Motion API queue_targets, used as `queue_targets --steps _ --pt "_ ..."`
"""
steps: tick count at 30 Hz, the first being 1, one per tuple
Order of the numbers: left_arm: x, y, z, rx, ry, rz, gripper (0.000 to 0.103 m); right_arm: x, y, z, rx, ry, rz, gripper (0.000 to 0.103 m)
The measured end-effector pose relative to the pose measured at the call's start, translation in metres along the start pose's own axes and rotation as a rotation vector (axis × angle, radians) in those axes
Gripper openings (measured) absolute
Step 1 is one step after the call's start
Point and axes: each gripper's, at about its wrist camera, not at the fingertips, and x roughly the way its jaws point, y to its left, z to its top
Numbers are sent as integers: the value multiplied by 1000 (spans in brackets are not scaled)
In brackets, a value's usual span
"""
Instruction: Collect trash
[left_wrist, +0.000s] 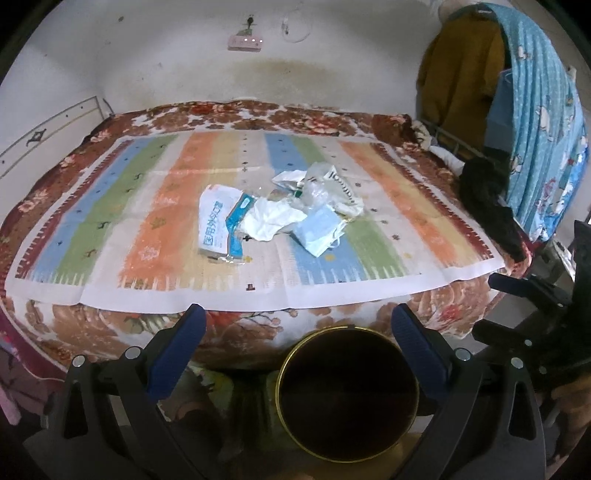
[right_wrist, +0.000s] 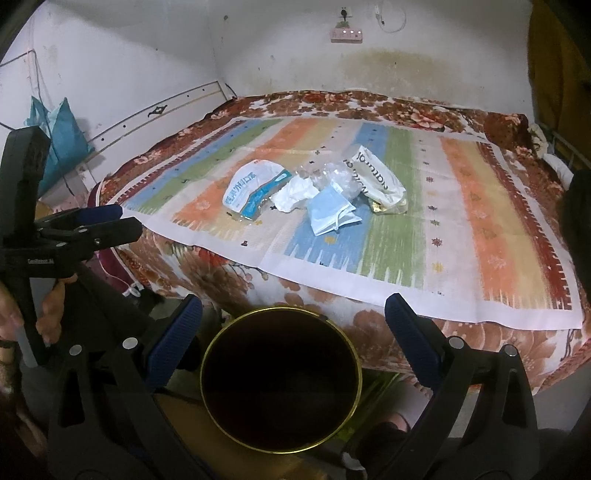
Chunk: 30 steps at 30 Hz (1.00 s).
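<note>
A heap of trash lies mid-bed on a striped cloth (left_wrist: 110, 229): a white-and-blue mask package (left_wrist: 218, 221) (right_wrist: 255, 188), a crumpled white tissue (left_wrist: 269, 218) (right_wrist: 295, 194), blue face masks (left_wrist: 319, 229) (right_wrist: 330, 214), clear plastic (left_wrist: 314, 192) (right_wrist: 336, 177) and a white lettered bag (left_wrist: 343, 188) (right_wrist: 380, 181). A dark round bin with a gold rim (left_wrist: 347, 328) (right_wrist: 280, 309) stands at the bed's near edge, below both grippers. My left gripper (left_wrist: 301, 332) (right_wrist: 110, 221) is open and holds nothing. My right gripper (right_wrist: 293, 321) (left_wrist: 506, 310) is open too, well short of the heap.
A floral blanket (left_wrist: 332, 122) covers the bed, which stands against a stained wall (left_wrist: 184, 66). A blue patterned cloth (left_wrist: 543, 110) and a dark garment (left_wrist: 487, 195) hang at the right by a metal rail. Teal bags (right_wrist: 59, 133) hang at the left. A person's hand (right_wrist: 51, 306) grips the left handle.
</note>
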Motion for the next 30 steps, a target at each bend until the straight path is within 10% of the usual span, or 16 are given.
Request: queue_targets --steps 30 --pt "1 -37 14 19 24 59 97 5 -3 7 28 3 22 94"
